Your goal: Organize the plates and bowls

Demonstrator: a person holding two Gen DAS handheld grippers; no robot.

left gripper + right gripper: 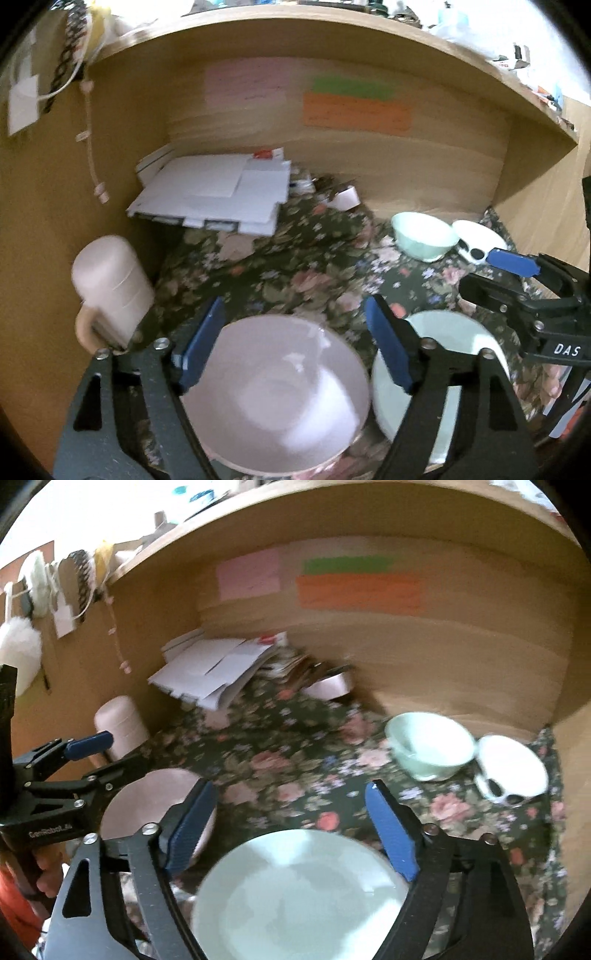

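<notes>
Now both tools stand with jaws apart and nothing between the pads. The left hand-held gripper (pixel 295 343) hangs over a pink plate (pixel 280 398) that lies on the flowered bench (pixel 295 266) just below its fingers; neither pad touches the rim. The right hand-held gripper (pixel 291 827) hangs likewise over a mint plate (pixel 295 897), just beside the pink one.

Beyond the right tool, ahead and to its right, a mint bowl (pixel 430 749) and a white bowl (pixel 511 770) sit side by side, about touching, near the back wall. Ahead and left of the left tool stands a pink mug (pixel 110 288); farther off lies a heap of papers (pixel 214 195).

I judge both plates set down and released, side by side, so the plate step looks done. The next move likely calls for a reach ahead to the bowls, jaws wide enough to take a rim.
</notes>
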